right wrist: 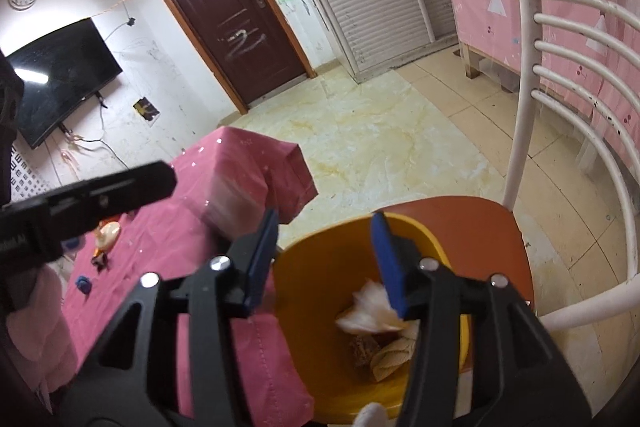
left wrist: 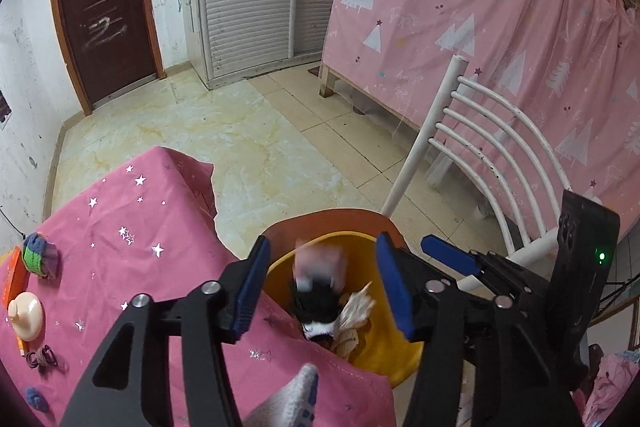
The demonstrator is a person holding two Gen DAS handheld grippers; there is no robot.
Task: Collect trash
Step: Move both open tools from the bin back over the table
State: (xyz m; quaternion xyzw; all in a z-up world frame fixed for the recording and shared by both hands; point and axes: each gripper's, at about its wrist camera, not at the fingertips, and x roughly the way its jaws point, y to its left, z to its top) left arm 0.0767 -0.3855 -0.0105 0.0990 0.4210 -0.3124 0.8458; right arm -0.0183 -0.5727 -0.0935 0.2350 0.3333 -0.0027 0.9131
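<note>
Hovering over the yellow bin [left wrist: 400, 351], both of your grippers have their jaws spread with nothing pinched between them. The left gripper [left wrist: 326, 291] frames a blurred pink-and-white scrap [left wrist: 318, 267] that seems to be dropping into the bin, above a black-and-white piece [left wrist: 320, 311] already lying inside. The right gripper [right wrist: 328, 267] stands over the same bin, with a blurred white wad [right wrist: 370, 307] just inside its right finger and brownish trash [right wrist: 384, 355] on the bin floor; whether that wad is falling or at rest cannot be told.

So the step in hand reads as the release: two pieces let go into the bin, which sits on the orange seat of the white chair [right wrist: 532, 107], pressed against the edge of the pink tablecloth [left wrist: 120, 227].

Beyond the bin, further along the cloth, small things remain: a cream round object [left wrist: 25, 313], a striped cloth bundle [left wrist: 40, 255], dark hair ties [left wrist: 42, 357] and a blue piece [left wrist: 36, 398]. Which of these count as trash is a judgement call. Next, you need to lift clear of the bin rim, swing back over the cloth, and keep the jaws spread for another pick.
</note>
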